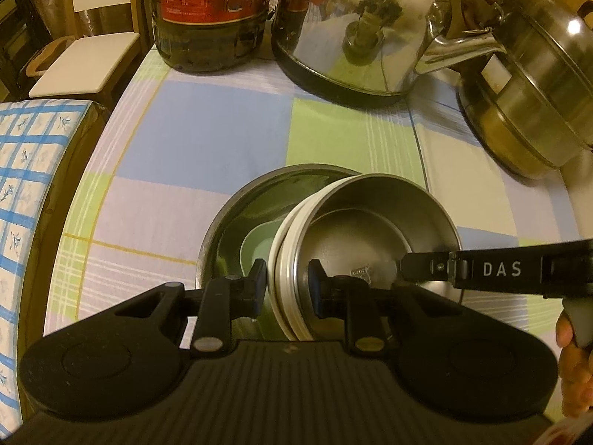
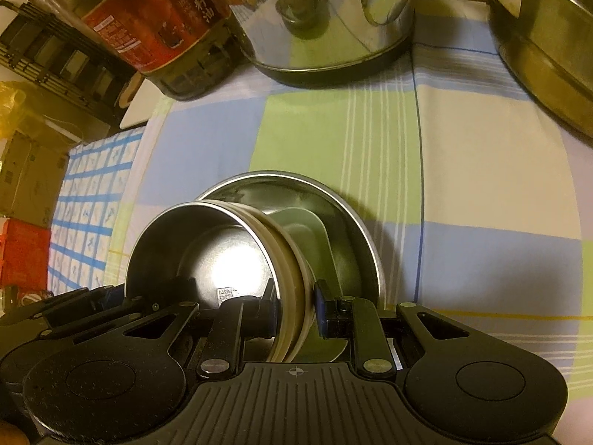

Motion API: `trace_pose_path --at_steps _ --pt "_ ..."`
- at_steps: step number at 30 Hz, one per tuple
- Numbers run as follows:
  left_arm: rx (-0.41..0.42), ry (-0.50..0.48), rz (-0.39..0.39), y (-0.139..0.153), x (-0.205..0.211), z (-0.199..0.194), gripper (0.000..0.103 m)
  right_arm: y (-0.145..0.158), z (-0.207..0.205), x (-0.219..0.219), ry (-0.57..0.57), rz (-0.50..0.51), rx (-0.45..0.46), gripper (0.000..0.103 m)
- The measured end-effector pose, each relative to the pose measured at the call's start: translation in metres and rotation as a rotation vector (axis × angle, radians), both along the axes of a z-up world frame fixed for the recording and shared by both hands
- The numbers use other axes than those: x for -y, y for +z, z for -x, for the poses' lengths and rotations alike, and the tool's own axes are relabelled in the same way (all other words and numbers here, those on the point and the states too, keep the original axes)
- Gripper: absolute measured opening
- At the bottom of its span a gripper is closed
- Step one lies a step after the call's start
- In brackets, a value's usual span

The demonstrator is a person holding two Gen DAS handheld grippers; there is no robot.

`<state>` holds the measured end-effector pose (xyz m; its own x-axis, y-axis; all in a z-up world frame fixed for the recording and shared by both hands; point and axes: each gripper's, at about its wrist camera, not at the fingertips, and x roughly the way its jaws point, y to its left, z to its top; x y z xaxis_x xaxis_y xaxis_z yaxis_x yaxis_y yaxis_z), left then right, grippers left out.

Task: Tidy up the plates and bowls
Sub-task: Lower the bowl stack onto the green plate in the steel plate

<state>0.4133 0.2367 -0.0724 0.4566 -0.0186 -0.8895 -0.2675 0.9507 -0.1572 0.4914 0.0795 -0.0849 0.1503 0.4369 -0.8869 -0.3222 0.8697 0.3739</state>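
Low in the middle of both wrist views, the steel bowl (image 1: pixel 370 237) with a cream-coloured dish nested under it hangs tilted over the larger metal basin (image 1: pixel 237 222) on the checked tablecloth (image 1: pixel 207 126). The left gripper (image 1: pixel 287 287) pinches one side of its rim and the right gripper (image 2: pixel 296 309) the opposite side. With such thin bites on slick metal, I'd worry that uneven lowering twists the rim free, dropping it onto the green dish (image 1: pixel 255 248) inside the basin.

Black hand-held gripper (image 1: pixel 287 289), blue pads, ribbed housing
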Motion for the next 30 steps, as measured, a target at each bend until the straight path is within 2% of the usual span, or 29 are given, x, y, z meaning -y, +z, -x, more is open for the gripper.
trace_pose_path --at_steps 22,30 --pt "0.002 -0.009 -0.012 -0.0057 0.0019 -0.0036 0.021 -0.0089 -0.0044 0.0038 -0.019 -0.02 -0.018 0.02" --pt "0.002 -0.008 -0.019 -0.0049 0.0026 -0.0035 0.021 -0.0079 0.0012 0.0072 -0.011 -0.04 0.006 0.022"
